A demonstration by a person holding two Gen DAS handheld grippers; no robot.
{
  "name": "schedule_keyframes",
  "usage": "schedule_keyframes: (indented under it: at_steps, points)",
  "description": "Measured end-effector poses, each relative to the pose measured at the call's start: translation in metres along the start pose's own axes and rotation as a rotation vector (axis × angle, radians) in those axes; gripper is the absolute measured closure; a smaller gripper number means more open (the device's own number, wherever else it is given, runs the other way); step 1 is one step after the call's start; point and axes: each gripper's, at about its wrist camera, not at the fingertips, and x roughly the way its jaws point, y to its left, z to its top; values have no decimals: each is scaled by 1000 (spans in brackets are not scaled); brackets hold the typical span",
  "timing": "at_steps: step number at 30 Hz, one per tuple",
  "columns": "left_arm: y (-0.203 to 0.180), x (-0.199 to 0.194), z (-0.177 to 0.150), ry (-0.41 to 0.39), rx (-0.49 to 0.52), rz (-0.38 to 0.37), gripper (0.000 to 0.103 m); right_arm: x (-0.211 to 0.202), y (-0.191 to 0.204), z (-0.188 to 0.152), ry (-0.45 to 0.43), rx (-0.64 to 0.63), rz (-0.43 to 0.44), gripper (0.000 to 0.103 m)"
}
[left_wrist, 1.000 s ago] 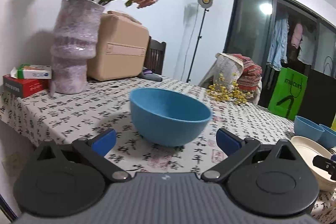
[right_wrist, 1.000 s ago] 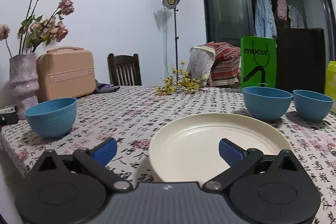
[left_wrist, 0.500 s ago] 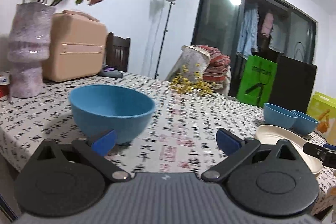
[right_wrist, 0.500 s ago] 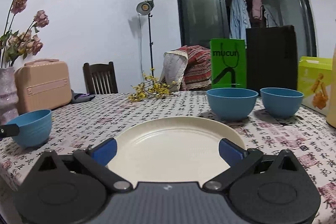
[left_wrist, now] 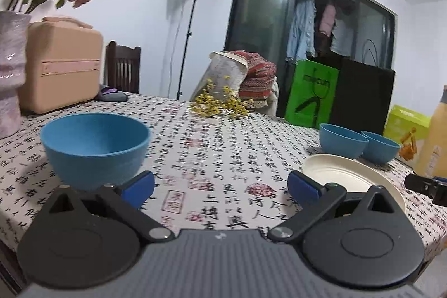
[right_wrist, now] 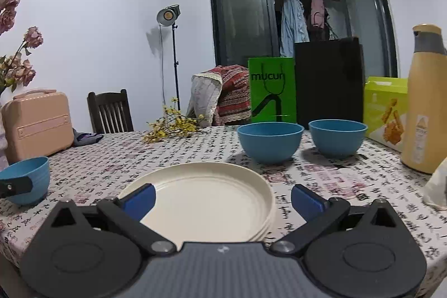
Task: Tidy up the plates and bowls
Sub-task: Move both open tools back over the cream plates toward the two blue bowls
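Observation:
A blue bowl (left_wrist: 95, 143) stands on the printed tablecloth just ahead and left of my left gripper (left_wrist: 220, 187), which is open and empty. Cream plates (right_wrist: 206, 200) lie stacked directly under my open right gripper (right_wrist: 223, 198), the left fingertip over the rim. Behind the stack stand two more blue bowls (right_wrist: 270, 141) (right_wrist: 337, 137), side by side. The left wrist view shows the same plates (left_wrist: 349, 178) and two bowls (left_wrist: 343, 140) (left_wrist: 380, 145) at the right. The single bowl (right_wrist: 26, 179) appears far left in the right wrist view.
A vase with dried roses (left_wrist: 11, 69) and a beige case (left_wrist: 60, 63) stand at the table's left. A yellow bottle (right_wrist: 424, 105), a lime box (right_wrist: 387, 111) and a white bag (right_wrist: 435, 183) crowd the right. Yellow sprigs (right_wrist: 170, 127), a green bag (right_wrist: 272, 90) and a chair (right_wrist: 110, 111) lie beyond.
The left gripper has swung right, so the single bowl shifted from centre to the left of its view. The right gripper also turned right; the two far bowls moved toward its centre.

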Motion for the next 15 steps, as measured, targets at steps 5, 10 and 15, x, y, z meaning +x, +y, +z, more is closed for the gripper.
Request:
schedule_keyframes:
  at_steps: [5, 10, 15]
  points:
    - [-13, 8, 1, 17, 23, -27, 0, -8, -5, -3, 11, -8, -31, 0]
    - [-23, 13, 7, 8, 26, -52, 0, -14, -12, -4, 5, 7, -72, 0]
    - [-33, 18, 6, 22, 29, -75, 0, -18, -19, -7, 11, 24, -113, 0]
